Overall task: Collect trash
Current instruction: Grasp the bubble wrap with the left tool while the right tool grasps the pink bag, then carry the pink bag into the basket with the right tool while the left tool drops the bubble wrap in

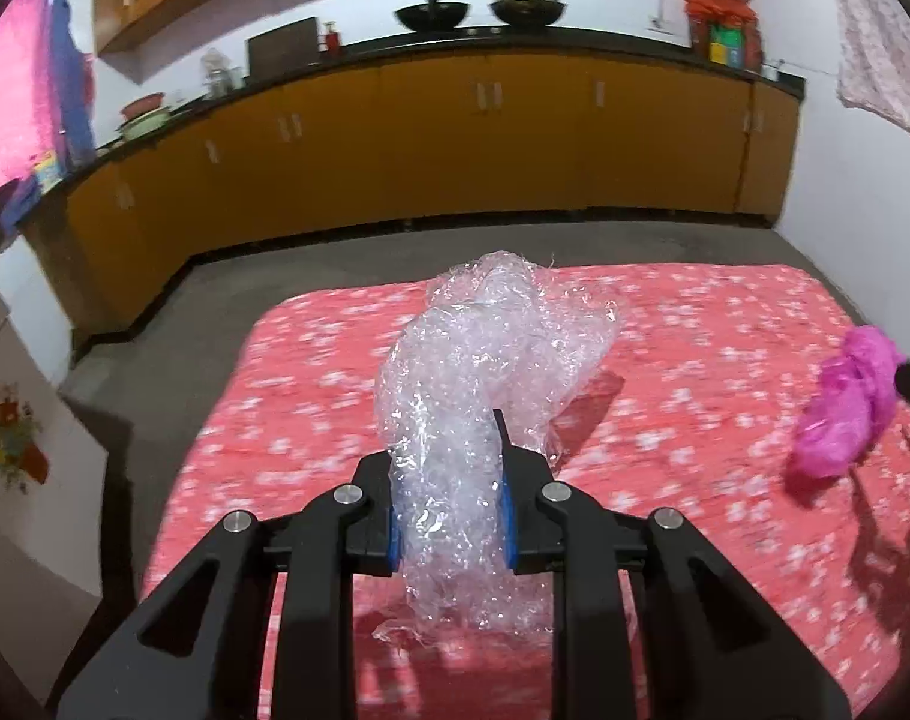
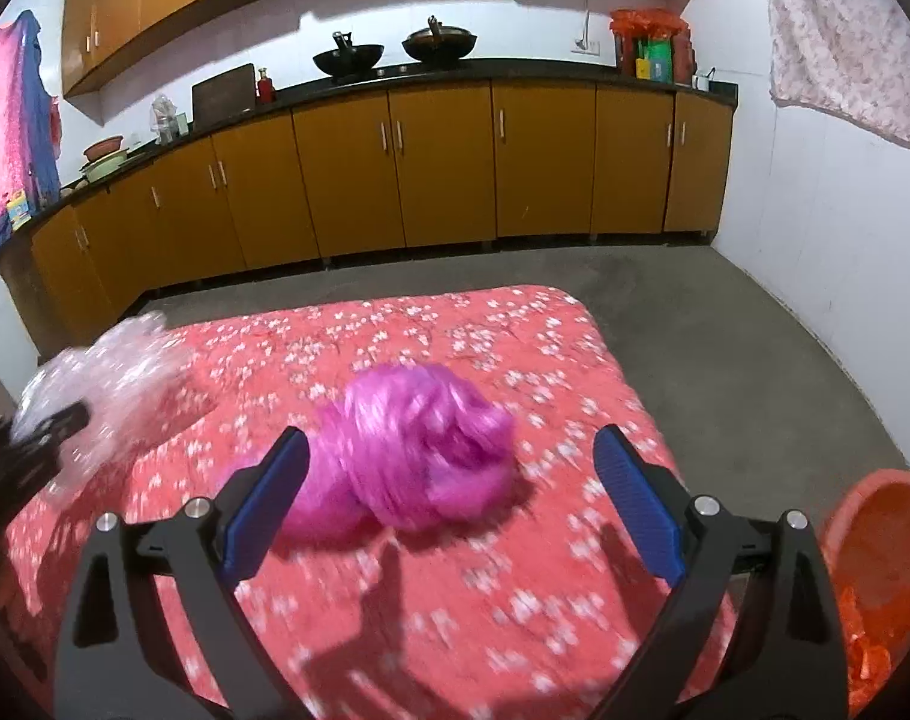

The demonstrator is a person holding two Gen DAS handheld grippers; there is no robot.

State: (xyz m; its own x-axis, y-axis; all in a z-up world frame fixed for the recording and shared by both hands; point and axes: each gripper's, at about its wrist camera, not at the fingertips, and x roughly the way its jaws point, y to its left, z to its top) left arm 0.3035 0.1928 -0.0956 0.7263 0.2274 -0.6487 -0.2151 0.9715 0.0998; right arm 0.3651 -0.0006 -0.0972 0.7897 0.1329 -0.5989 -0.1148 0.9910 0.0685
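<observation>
You see crinkled, glossy clear plastic wrap (image 1: 478,360), a shiny magenta plastic bag (image 2: 419,462), a matt floral cloth (image 2: 455,600), a rough grey floor (image 2: 724,348), an orange plastic basin (image 2: 874,546) and smooth semi-gloss cabinet doors (image 2: 443,162).

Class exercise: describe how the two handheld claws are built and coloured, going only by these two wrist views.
Both the left claw and right claw have black, angular linkage arms with cut-out slots, round silver pivot bolts, and blue ribbed pads on the fingers. No cables, markings or sleeves show.
</observation>
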